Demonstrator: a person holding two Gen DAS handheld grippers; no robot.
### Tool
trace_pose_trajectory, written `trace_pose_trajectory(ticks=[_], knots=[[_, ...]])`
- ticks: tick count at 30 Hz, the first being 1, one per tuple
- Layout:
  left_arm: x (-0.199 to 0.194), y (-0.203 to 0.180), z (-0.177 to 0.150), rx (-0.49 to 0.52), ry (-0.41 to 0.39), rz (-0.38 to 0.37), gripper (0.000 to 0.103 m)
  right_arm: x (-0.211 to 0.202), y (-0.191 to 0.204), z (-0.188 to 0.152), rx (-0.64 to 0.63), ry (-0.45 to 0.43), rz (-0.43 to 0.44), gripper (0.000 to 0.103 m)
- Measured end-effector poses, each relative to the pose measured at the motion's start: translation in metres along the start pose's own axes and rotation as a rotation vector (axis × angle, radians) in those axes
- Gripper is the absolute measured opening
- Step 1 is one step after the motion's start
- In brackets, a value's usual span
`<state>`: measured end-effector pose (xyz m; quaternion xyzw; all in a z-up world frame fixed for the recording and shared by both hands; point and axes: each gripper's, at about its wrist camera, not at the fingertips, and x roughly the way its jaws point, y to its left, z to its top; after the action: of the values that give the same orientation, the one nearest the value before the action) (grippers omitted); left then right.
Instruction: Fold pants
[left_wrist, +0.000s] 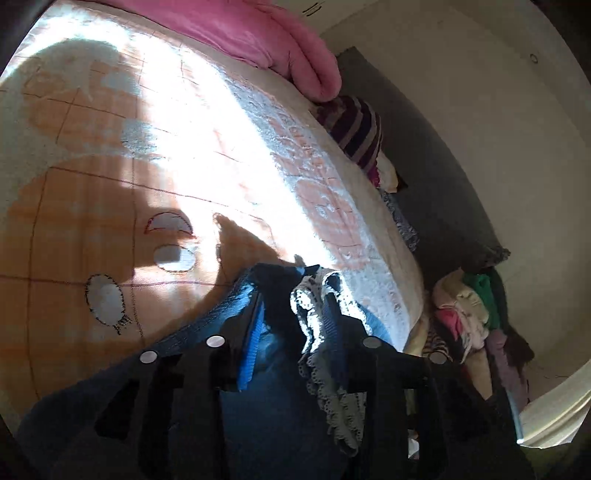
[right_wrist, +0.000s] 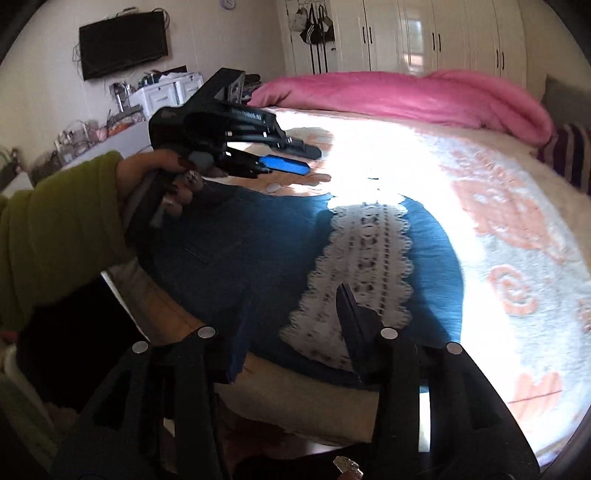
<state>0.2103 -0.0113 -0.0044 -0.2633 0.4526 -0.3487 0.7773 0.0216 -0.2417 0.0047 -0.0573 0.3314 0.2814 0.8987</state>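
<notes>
Blue pants with a white lace panel lie on the bed near its front edge. In the right wrist view my right gripper is open, its fingers spread just above the pants and lace. My left gripper, held by a hand in a green sleeve, hovers open over the far edge of the pants. In the left wrist view my left gripper is open, with bunched blue cloth and lace lying between its fingers.
The bed has a peach and white blanket with strong sunlight across it. A pink duvet lies at the far side. A striped pillow and a pile of clothes sit beside the bed. Wardrobes and a TV stand behind.
</notes>
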Motion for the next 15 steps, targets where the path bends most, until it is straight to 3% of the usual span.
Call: trace_pose_trajectory(ticks=[2,5,8,12,15], knots=[[0.007,-0.014,-0.001,0.024,0.015,-0.023,0.05,0.0,0.005,-0.003,-0.07,0.01,-0.031,0.041],[0.025,-0.027,-0.006,-0.005,0.052,-0.093,0.059,0.013,0.02,-0.008,-0.186,0.08,-0.076,0.051],[0.044,-0.032,-0.01,-0.024,0.076,-0.081,0.064,0.028,0.028,-0.013,-0.245,0.128,-0.145,0.056],[0.062,-0.026,-0.009,-0.04,0.097,-0.055,0.064,0.043,0.02,-0.016,-0.215,0.17,-0.199,0.055],[0.074,-0.027,-0.009,-0.027,0.126,-0.058,0.063,0.039,0.006,-0.01,-0.128,0.162,-0.177,0.038]])
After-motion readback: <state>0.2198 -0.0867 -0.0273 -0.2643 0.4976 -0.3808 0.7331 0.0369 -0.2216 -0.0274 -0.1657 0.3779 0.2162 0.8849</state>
